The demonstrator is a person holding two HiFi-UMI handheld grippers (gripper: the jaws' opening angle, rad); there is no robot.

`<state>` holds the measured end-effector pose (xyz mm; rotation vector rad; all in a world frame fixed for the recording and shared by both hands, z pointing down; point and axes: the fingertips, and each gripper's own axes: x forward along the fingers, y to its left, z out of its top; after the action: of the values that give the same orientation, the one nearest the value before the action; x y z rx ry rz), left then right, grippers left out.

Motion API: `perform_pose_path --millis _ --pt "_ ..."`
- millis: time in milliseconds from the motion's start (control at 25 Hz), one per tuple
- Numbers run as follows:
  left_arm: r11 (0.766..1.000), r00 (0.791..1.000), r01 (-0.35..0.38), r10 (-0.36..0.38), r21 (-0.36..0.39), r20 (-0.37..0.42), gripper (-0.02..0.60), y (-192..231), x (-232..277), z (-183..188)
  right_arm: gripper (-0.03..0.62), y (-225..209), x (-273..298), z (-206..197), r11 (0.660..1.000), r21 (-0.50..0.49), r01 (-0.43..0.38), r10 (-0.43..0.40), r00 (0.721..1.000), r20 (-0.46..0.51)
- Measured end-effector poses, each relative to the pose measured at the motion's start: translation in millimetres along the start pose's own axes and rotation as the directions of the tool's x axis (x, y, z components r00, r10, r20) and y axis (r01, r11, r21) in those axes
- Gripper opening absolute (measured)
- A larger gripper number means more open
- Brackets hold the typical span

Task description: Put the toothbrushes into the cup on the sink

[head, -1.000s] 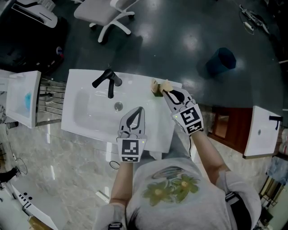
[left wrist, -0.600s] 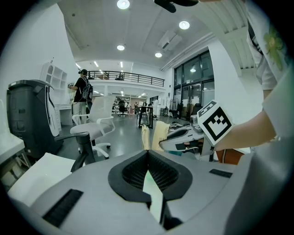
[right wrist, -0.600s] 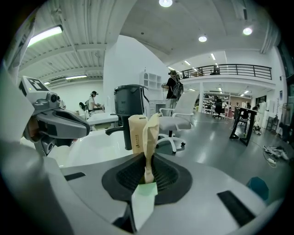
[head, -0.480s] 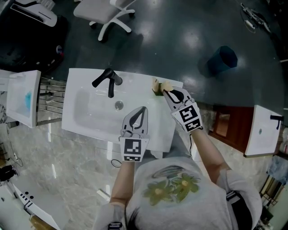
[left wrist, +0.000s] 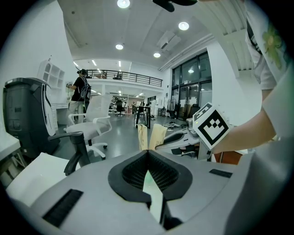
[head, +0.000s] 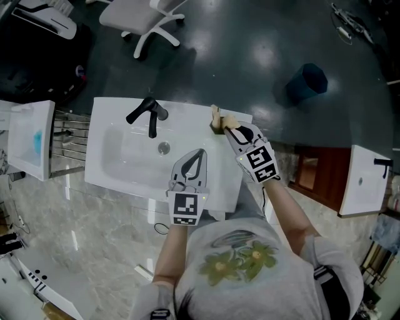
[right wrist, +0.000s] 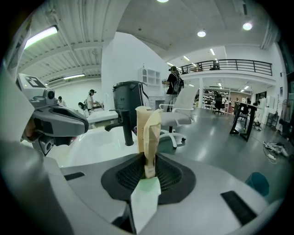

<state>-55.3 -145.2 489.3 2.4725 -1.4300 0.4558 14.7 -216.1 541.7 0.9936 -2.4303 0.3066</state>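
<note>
**Kraft-brown wrappers: light, soft, easy to crush**

Tan paper-like sleeves seem to cover both toothbrushes, so judge them as very light, with a stiff handle inside a skin that creases and slips. Your right gripper (right wrist: 148, 172) pinches one toothbrush (right wrist: 151, 137) low on its shaft, jaws narrowed onto it, and it stands upright out of the pads. That low hold looks sound. Higher up you would likely be squeezing loose wrapper, and the brush could swivel.

The second toothbrush (right wrist: 140, 124) stands just behind the held one, close enough that I cannot tell whether they touch. Both sit at the back right corner of the sink (head: 112, 119). No view shows the cup clearly beneath them.

Your left gripper (head: 192, 156) has its jaws pressed together on nothing and hangs over the front part of the basin.

The sink is glossy white and probably slick, with a black faucet (head: 149, 112) at its back edge. Beyond lies a dark polished floor, a white office chair (head: 150, 19) and a blue bin (head: 307, 84), all well apart from your work.
</note>
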Motion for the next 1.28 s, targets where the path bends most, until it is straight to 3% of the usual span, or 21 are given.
perform_pose_path --millis 200,360,560,1040,1160,1280 --pt "1.0 1.0 0.003 -0.003 0.002 0.002 0.018 2 0 2 0.066 0 0 -3 1.0 -0.001 0.008 -0.008 1.0 -0.025" --pt "1.0 1.0 0.008 -0.008 0.005 0.004 0.018 2 0 5 0.146 0 -2 1 1.0 0.006 0.014 -0.014 1.0 -0.027" --pt "1.0 1.0 0.024 -0.024 0.008 0.016 0.018 0 -2 10 0.172 2 -13 10 0.999 0.011 0.033 -0.033 0.999 -0.007" --pt "0.996 0.993 0.075 -0.079 0.053 0.084 0.018 -19 -18 37 0.165 18 -67 24 0.993 0.074 0.088 -0.092 0.994 0.064" --pt "0.996 0.992 0.07 -0.076 0.06 0.096 0.018 -20 -23 42 0.093 26 -82 31 0.993 0.063 0.1 -0.106 0.99 0.092" --pt "0.995 0.99 0.077 -0.083 0.061 0.111 0.018 -24 -29 48 0.066 38 -95 36 0.994 0.065 0.089 -0.097 0.987 0.132"
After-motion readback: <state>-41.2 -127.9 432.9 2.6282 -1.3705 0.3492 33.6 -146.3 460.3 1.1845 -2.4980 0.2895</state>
